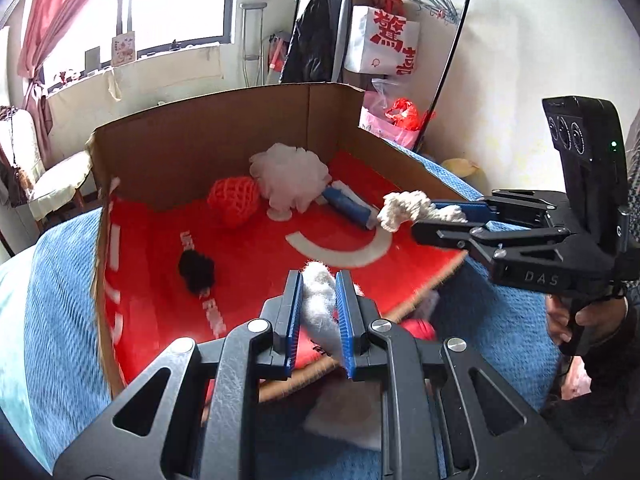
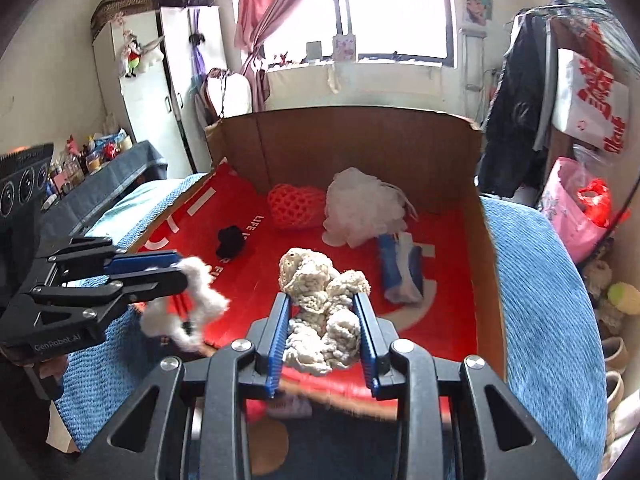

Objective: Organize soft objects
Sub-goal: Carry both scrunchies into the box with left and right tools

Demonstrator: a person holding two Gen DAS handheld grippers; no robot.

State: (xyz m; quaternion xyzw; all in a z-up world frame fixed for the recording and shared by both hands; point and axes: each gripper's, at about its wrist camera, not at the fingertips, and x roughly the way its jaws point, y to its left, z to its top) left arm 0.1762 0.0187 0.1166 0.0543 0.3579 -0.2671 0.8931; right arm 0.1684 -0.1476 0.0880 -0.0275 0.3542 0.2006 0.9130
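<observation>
A cardboard box (image 1: 224, 136) with a red lining lies on the bed. In it are a red crocheted piece (image 1: 234, 200), a white mesh pouf (image 1: 288, 180), a blue and white roll (image 1: 348, 206) and a small black fluffy piece (image 1: 196, 270). My left gripper (image 1: 319, 280) is shut on a white fluffy tuft (image 1: 316, 304), just above the box's near edge. My right gripper (image 2: 321, 300) is shut on a cream knitted bundle (image 2: 320, 320) and hovers over the red lining (image 2: 444, 320). Each gripper shows in the other's view: the left gripper (image 2: 180, 266) and the right gripper (image 1: 424, 220).
A blue blanket (image 1: 60, 280) covers the bed around the box. A clothes rack (image 1: 400, 8) with a white and red bag stands behind it, and a pink bag (image 2: 572, 216) sits on the floor. A white wardrobe (image 2: 148, 92) stands at the left of the window. A hand (image 1: 568, 316) grips the right tool.
</observation>
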